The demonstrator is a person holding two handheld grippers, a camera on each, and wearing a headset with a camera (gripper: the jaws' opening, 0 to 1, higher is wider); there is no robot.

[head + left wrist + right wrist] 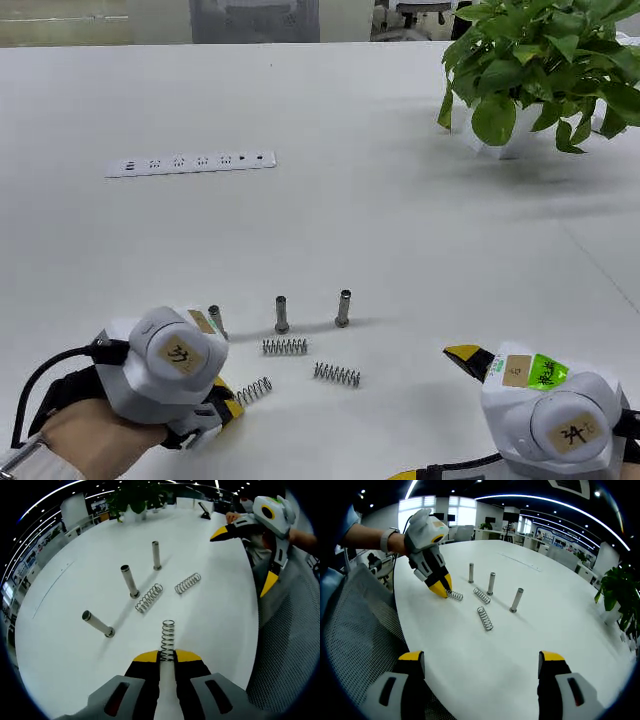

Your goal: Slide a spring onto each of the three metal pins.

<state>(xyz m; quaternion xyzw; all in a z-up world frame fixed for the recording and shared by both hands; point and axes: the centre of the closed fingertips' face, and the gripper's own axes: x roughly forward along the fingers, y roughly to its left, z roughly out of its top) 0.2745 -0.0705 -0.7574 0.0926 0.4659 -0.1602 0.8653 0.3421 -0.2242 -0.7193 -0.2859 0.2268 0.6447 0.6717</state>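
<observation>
A small coiled steel spring is being pinched at one end by the closed fingers of the left gripper, at the near left of the white worktop. A second spring and a third spring are lying loose just in front of three upright grey metal pins. The right gripper is hovering at the near right, its fingers spread wide.

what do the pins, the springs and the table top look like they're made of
Pins: metal, likely steel; smooth grey with a dull shine and a dark, hollow-looking top end.
Springs: thin coiled metal wire, with silvery glints along the coils.
Table top: matte white, even and without gloss; perhaps laminate or painted board, the look leaves it open.
</observation>
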